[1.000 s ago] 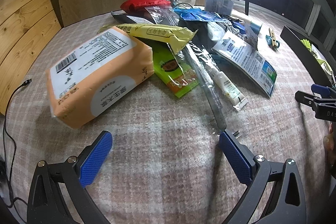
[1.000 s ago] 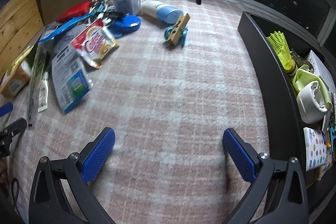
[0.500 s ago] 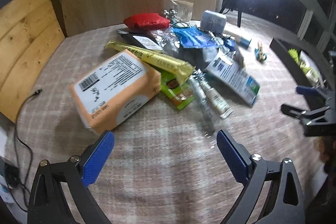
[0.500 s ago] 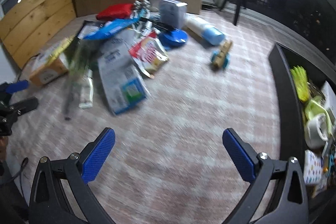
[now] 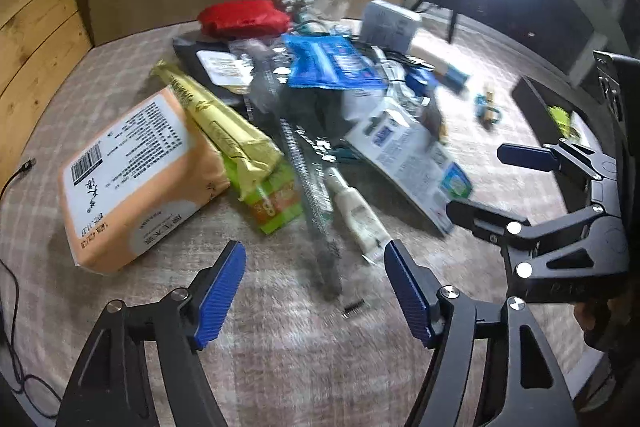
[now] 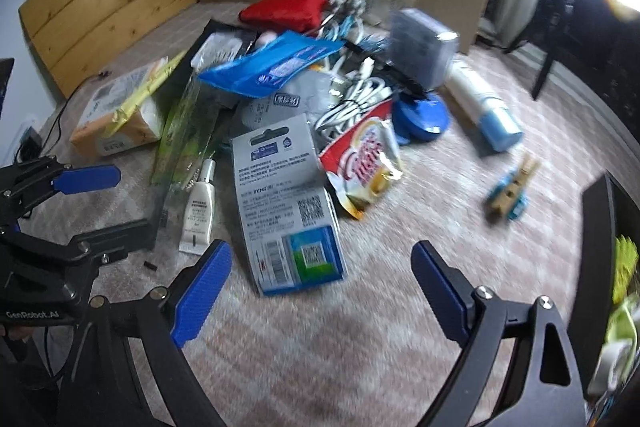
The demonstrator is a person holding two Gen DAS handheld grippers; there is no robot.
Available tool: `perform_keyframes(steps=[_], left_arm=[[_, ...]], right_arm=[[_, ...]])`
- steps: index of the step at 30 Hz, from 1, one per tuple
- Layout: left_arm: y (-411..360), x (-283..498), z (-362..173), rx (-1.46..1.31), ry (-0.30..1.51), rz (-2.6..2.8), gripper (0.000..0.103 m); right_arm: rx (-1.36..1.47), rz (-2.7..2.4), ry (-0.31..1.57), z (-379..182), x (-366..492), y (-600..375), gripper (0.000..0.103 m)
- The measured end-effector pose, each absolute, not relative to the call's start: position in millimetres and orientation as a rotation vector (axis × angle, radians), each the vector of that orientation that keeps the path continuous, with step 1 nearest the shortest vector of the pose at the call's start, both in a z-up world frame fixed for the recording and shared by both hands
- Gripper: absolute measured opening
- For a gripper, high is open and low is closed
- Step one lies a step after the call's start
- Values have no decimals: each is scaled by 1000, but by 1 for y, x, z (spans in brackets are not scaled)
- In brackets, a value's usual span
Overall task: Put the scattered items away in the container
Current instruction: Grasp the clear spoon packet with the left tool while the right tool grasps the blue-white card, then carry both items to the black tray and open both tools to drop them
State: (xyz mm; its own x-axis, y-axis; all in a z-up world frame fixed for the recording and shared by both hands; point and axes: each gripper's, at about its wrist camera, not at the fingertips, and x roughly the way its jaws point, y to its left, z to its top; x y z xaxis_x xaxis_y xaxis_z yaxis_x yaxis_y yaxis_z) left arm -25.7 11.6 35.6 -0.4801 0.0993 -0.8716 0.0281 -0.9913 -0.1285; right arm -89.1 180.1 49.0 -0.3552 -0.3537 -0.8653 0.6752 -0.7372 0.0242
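Both views have swung from the container toward the pile. Left wrist: the left claw (image 5: 316, 285) is closing, empty, above a clear tube (image 5: 310, 183). Right wrist: the right claw (image 6: 320, 277) gapes empty near a blue card pack (image 6: 286, 203); the container (image 6: 596, 227), far right, holds little, and most clutter remains on the bench (image 6: 400, 307).

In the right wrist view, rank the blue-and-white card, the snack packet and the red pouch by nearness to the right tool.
1. blue-and-white card, just ahead, left of centre.
2. snack packet, beyond it, centre.
3. red pouch, at the pile's far edge.
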Motion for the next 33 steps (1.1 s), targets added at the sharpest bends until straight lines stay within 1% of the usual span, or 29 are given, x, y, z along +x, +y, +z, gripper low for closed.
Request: perform_keyframes(steps=[1,3,5,7,9,10,12,13,14,15,17,19,21,23,25,33], left_arm=[[10,-29,34,-1599,-238,2655,60],[7,-34,29,-1617,-316,2636,57],[8,-40,25,-1639,-342,2637,55],[8,-45,22,-1655,-360,2644,51],[7,-49,21,-1665,-389,2647,49],[7,-50,21,-1665,-396,2653,49],[8,-53,22,-1663,-385,2662,49],[9,-55,22,-1663,-375,2665,46],[11,-57,22,-1665,-367,2666,44],[12,-59,22,-1665,-358,2670,40],[12,-62,21,-1664,-362,2670,36],[13,-63,21,-1663,-379,2662,22],[12,-62,20,-1667,-400,2659,15],[12,-60,21,-1661,-421,2664,13],[12,-55,24,-1649,-445,2669,9],[21,-25,36,-1596,-473,2683,8]], right_arm=[[1245,-2099,461,46,-93,177,91],[1243,-2066,492,43,-96,170,91],[1235,-2048,538,39,-98,163,90],[1235,-2027,575,36,-101,159,86],[1242,-1995,582,33,-104,155,81],[1250,-1974,576,32,-105,154,74],[1252,-1960,590,31,-106,152,69],[1249,-1951,601,31,-106,150,66],[1247,-1942,604,33,-106,149,58],[1248,-1937,606,34,-106,149,53],[1266,-1919,593,35,-108,151,52],[1272,-1906,571,36,-108,155,52],[1276,-1901,552,37,-107,162,52],[1277,-1895,510,41,-105,170,52],[1272,-1894,480,46,-103,178,52],[1244,-1904,405,61,-84,210,52]])
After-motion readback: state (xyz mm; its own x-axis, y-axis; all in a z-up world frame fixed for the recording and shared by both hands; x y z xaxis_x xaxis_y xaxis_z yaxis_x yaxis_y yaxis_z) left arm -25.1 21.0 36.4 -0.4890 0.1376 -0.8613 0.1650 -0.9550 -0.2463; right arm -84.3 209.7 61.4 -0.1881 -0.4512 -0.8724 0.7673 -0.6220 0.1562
